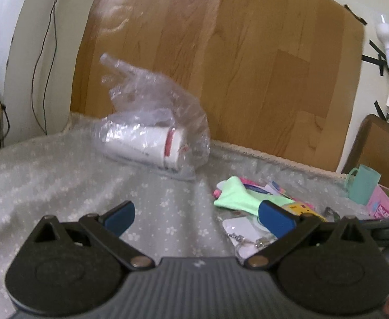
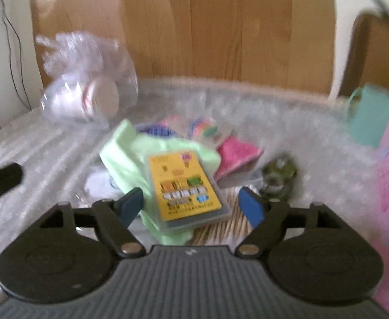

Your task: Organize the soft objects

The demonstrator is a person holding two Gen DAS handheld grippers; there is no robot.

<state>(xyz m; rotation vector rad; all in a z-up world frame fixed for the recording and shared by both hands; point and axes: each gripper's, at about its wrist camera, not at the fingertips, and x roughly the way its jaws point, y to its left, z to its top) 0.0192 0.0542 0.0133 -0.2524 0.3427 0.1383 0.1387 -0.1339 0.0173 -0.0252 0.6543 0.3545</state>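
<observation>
Your right gripper [image 2: 193, 203] stands wide open, empty, its fingers flanking the yellow card case [image 2: 185, 186] without touching it. The case lies on the light-green cloth [image 2: 130, 156], mid-table. Your left gripper [image 1: 198, 216] is also wide open, holding nothing, over bare tablecloth [image 1: 48, 180]. At the table's far edge lies a clear plastic bag [image 1: 154, 122] of paper cups.
</observation>
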